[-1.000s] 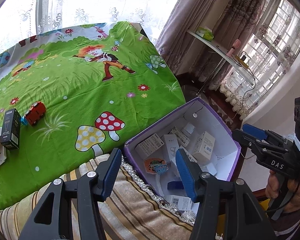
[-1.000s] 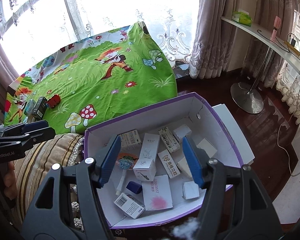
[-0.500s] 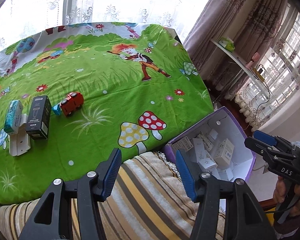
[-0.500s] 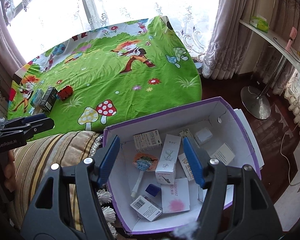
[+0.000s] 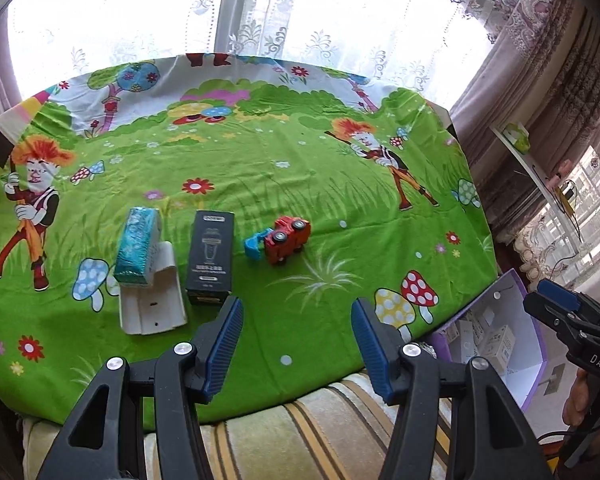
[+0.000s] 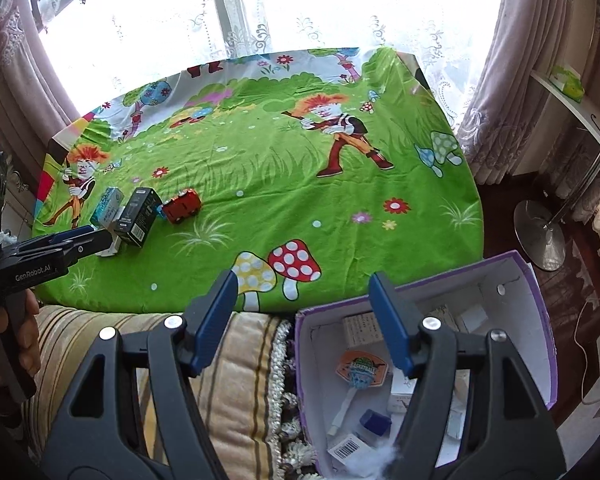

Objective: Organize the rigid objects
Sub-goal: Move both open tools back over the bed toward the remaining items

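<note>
Left hand-held gripper: we see it open, empty.
Right hand-held gripper: just been opening, empty.
Red toy truck: right of black carton, perhaps touching.

Left gripper and right gripper: black plastic frames, silver screws, ribbed blue pads; white lettering "GenRobot.AI" on the left, "DAS" on the right

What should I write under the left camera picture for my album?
Open left gripper above a green cartoon cloth with two boxes and a red toy truck.
</note>
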Motion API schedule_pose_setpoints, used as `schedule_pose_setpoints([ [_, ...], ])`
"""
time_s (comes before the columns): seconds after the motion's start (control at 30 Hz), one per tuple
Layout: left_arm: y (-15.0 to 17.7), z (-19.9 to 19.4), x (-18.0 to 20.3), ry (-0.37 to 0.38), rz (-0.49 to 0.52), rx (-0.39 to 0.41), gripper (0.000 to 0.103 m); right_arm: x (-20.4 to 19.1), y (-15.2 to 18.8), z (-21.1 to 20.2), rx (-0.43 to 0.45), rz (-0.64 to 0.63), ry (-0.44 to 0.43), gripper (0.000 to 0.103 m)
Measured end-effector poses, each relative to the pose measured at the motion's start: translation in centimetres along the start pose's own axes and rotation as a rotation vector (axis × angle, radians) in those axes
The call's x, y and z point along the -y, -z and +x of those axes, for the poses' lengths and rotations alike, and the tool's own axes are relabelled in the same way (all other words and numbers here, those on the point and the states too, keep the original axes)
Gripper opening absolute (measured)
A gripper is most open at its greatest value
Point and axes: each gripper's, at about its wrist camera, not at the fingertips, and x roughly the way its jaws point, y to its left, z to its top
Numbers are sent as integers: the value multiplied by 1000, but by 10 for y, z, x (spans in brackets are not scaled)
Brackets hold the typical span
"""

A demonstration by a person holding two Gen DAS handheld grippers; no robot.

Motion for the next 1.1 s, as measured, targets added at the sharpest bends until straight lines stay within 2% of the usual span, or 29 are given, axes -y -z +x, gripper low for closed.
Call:
schedule_pose_setpoints([
  [0.23, -31, -8, -45, -40, -78, 60, 57, -48, -41, 17, 35, 9, -56, 74],
  [0.47, -51, -3, -80, -82, -132, 97, 57, -101, -65, 43, 44, -22, -93, 74],
  [0.73, -39, 25, -109, -103, -161, 57, 57, -134, -73, 93, -16, -36, -82, 74],
  [1.1, -21, 60, -116, -146, -101, -14, 57, -157, -54, 135, -78, -71, -67, 74],
])
